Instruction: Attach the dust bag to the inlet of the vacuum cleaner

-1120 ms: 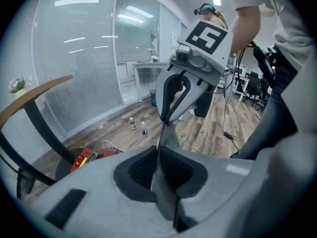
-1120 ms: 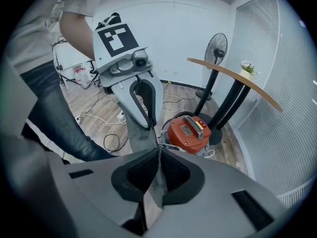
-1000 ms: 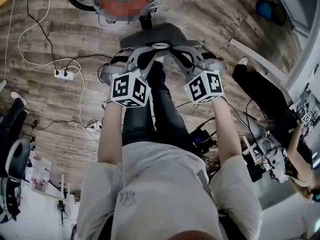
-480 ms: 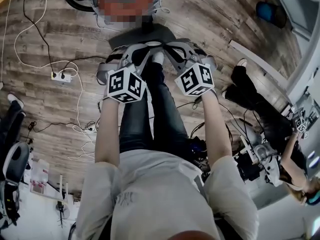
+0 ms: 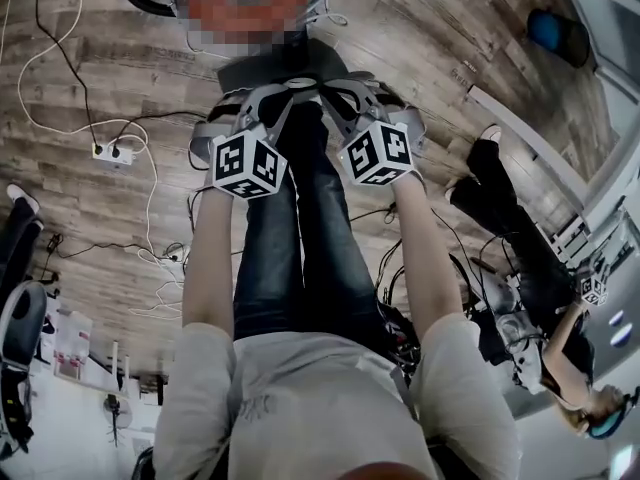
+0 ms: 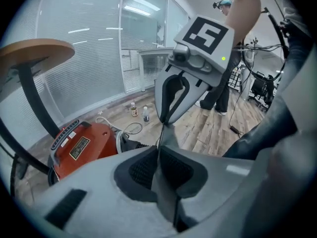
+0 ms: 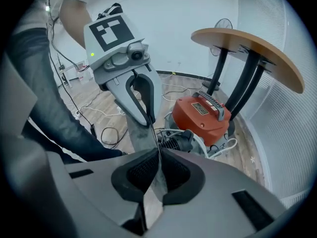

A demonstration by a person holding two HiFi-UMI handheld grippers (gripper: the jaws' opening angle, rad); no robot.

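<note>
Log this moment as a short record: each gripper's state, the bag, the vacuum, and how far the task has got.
left gripper: shut on one edge of the dust bag
right gripper: shut on the opposite edge of the dust bag
dust bag: thin grey sheet held between the two grippers
vacuum cleaner: red, on the wood floor by the legs of a round table, beyond the grippers
task state: bag in hand, apparently not yet attached to the vacuum cleaner

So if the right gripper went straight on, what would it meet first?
Probably the left gripper, facing the right gripper across the dust bag both grip; the red vacuum cleaner lies right of that line.
</note>
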